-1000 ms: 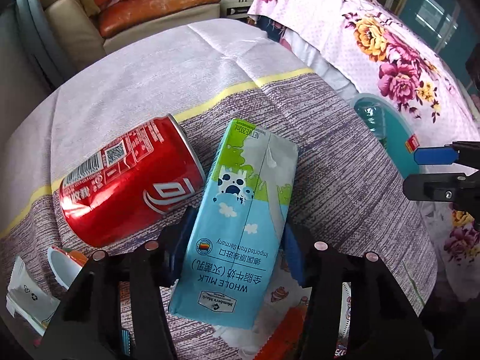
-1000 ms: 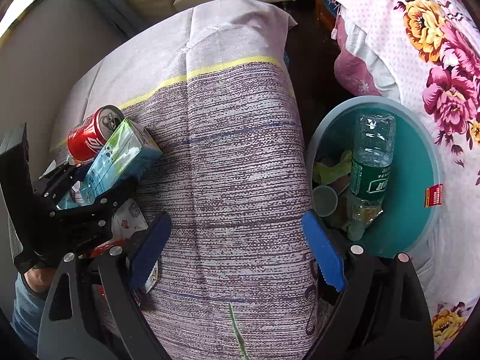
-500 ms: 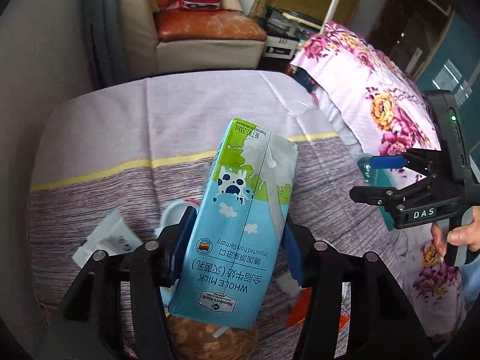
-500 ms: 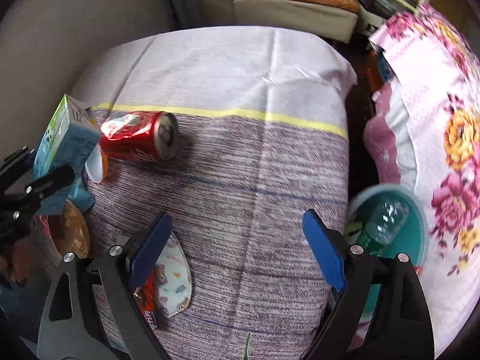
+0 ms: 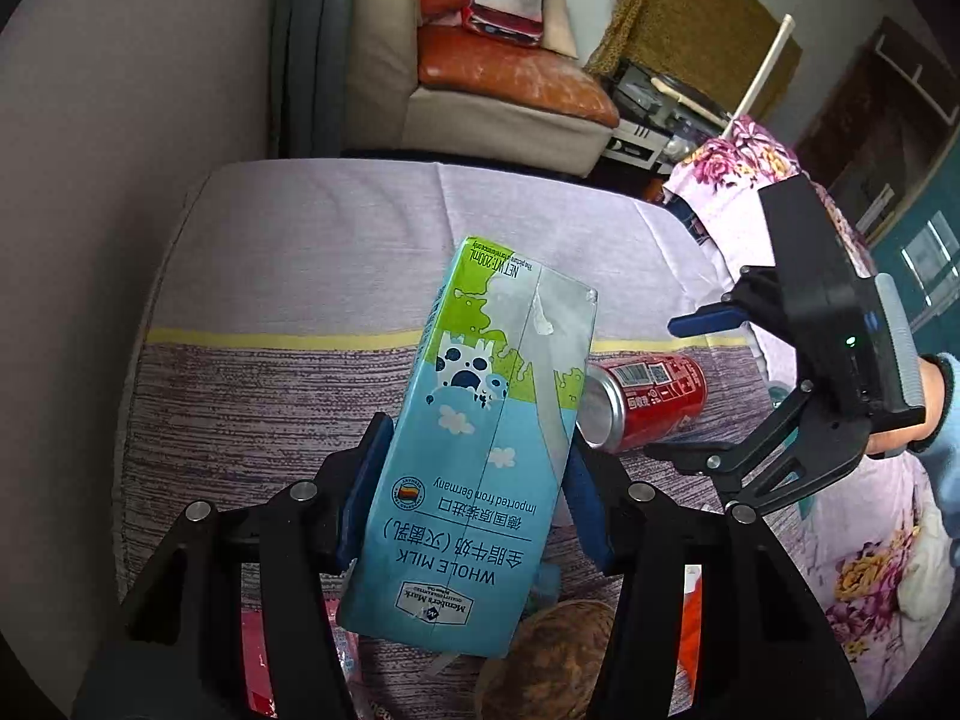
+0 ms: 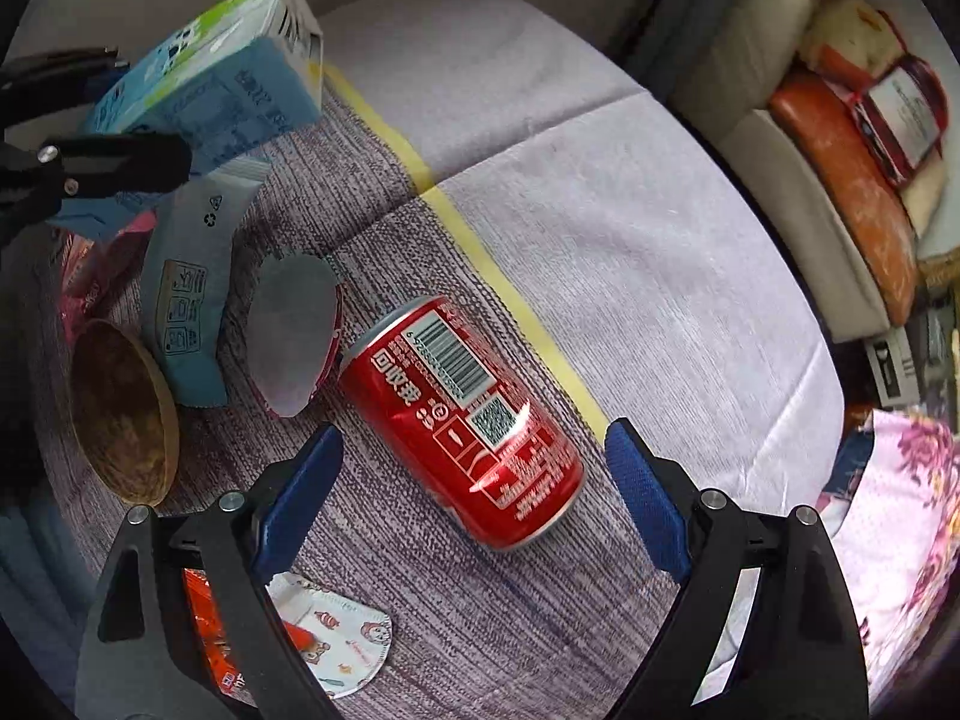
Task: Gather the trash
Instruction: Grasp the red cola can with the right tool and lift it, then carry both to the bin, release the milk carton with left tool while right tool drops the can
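**Between two pairs of jaws: a held milk carton and a can lying loose**

Between the blue pads of the left gripper (image 5: 474,498) sits a whole-milk carton (image 5: 486,438), clamped on its two narrow sides and lifted clear of the cloth. Its long axis runs along the fingers, away from the camera, with the green end farthest out and the printed label end nearest the wrist.

The right gripper (image 6: 474,492) points steeply down with its jaws wide apart and nothing pressed between them. Just beyond the pads a red soda can (image 6: 462,420) lies on its side on the bench (image 6: 630,240), on the purple-grey woven cloth near the yellow stripe. The can's long axis runs diagonally in the right wrist view: one end toward the upper left, the other toward the lower right, barcode facing up.

Left of the can lie a round foil lid (image 6: 294,330), a pale blue wrapper (image 6: 186,294) and a brown bowl (image 6: 120,414). Nearer the wrist lies a printed lid (image 6: 342,642).
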`<state>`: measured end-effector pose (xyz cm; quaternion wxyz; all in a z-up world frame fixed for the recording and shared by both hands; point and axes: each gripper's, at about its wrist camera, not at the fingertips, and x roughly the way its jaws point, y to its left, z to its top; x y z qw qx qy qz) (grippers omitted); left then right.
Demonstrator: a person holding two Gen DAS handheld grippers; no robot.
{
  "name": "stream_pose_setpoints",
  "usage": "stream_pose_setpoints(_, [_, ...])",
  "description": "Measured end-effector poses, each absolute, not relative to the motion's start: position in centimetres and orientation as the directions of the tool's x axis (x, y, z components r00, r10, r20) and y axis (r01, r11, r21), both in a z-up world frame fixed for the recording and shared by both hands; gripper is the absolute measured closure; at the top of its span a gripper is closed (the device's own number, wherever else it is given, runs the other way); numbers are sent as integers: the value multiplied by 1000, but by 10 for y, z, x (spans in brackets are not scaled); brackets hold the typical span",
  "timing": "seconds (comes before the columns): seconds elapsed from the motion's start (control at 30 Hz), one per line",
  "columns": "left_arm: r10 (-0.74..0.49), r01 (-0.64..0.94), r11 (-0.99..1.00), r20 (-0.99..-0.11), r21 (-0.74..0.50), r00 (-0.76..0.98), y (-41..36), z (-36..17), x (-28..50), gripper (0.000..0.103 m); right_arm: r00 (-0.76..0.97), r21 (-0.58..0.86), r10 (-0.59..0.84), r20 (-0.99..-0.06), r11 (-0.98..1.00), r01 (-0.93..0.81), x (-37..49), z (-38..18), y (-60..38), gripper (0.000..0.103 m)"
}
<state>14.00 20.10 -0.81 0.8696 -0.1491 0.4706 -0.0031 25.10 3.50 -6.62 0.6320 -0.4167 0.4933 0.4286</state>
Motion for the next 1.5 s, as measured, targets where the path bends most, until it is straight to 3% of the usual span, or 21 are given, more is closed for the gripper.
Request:
stream_pose_setpoints(0.13, [-147,-154,949,-819,-274,554,209,-11,140,47,130,-101,102,-986,247,-964,255,-84,43,19])
stream_pose_setpoints(0.17, [-148,-158,948,-821,-278,552,211,-13,139,48,121,-92,101,-987,251,-964,254,-88,43,26])
stream_pose_setpoints(0.27, [-153,-159,946,-822,-282,549,206,-15,143,47,116,-70,148,-982,285,-956,252,-85,31,29])
stream_pose_setpoints(0.63, [-180,-83,959,-810,-270,557,157,0,141,47,196,44,284,-939,661,-749,250,-45,-61,33])
stream_pose_setpoints(1.1, [-262,86,963,-821,-254,508,32,-1,150,47,320,181,346,-882,875,-448,223,-15,-198,35])
stream_pose_setpoints(1.5, [-304,251,944,-855,-212,420,-95,-18,171,47,441,297,358,-823,933,-203,198,-14,-335,35])
